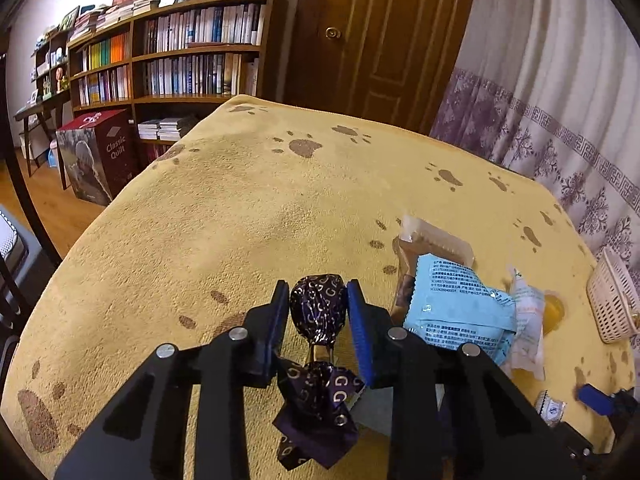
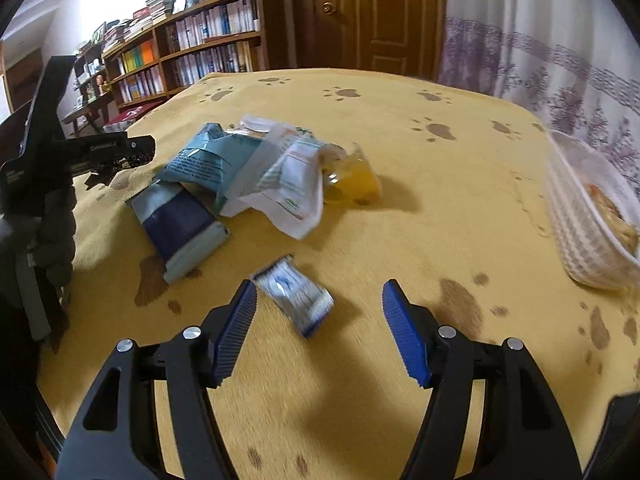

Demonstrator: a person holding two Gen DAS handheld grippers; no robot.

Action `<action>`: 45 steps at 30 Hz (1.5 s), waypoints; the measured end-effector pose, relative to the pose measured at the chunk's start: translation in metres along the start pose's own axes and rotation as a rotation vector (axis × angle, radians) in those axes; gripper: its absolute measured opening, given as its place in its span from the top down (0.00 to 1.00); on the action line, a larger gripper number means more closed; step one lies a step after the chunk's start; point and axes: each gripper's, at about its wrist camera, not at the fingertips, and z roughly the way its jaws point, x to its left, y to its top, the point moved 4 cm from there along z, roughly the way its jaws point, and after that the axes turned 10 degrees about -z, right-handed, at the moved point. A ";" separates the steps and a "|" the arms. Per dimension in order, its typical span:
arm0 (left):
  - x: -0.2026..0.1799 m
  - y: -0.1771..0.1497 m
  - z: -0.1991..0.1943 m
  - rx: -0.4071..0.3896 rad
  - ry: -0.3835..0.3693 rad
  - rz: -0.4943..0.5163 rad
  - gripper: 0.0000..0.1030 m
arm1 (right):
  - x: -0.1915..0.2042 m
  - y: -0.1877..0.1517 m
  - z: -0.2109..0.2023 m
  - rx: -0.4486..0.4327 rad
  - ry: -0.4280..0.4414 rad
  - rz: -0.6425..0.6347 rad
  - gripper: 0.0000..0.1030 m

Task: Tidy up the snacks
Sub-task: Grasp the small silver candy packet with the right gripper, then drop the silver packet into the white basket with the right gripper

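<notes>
My left gripper [image 1: 318, 304] is shut on a dark purple foil-wrapped candy [image 1: 319, 312]; its twisted tail [image 1: 320, 408] hangs between the arms, just above the yellow paw-print cloth [image 1: 260, 200]. To its right lies a snack pile: a light blue packet [image 1: 456, 304], a white packet [image 1: 528, 320] and a yellow jelly cup [image 1: 554, 312]. My right gripper [image 2: 320, 292] stands open low over the cloth. A small silver-blue packet [image 2: 294, 298] lies between its fingertips, nearer the left one, untouched. The pile [image 2: 256, 168] sits beyond it. A white woven basket [image 2: 580, 216] holding some snacks stands at the right.
A gloved hand [image 2: 52, 220] holding the left tool shows at the left edge of the right wrist view. A dark blue packet [image 2: 180, 224] lies at the pile's near side. Bookshelves [image 1: 180, 52], a wooden door [image 1: 380, 40] and curtains [image 1: 560, 100] lie beyond the table.
</notes>
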 end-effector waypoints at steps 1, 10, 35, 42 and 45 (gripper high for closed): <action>0.000 0.000 -0.001 -0.001 -0.002 -0.001 0.71 | 0.000 0.002 0.004 0.006 0.011 -0.002 0.35; 0.006 0.001 -0.006 -0.006 -0.016 -0.025 0.71 | 0.007 0.003 0.016 0.034 0.007 -0.057 0.56; 0.002 -0.003 -0.008 -0.007 -0.023 -0.012 0.71 | -0.087 0.009 -0.074 -0.157 -0.180 0.184 0.72; 0.002 -0.004 -0.010 -0.011 -0.020 -0.010 0.71 | -0.149 0.006 -0.107 -0.208 -0.301 0.291 0.72; 0.002 -0.005 -0.012 -0.012 -0.017 -0.012 0.71 | -0.172 0.002 -0.116 -0.220 -0.344 0.323 0.72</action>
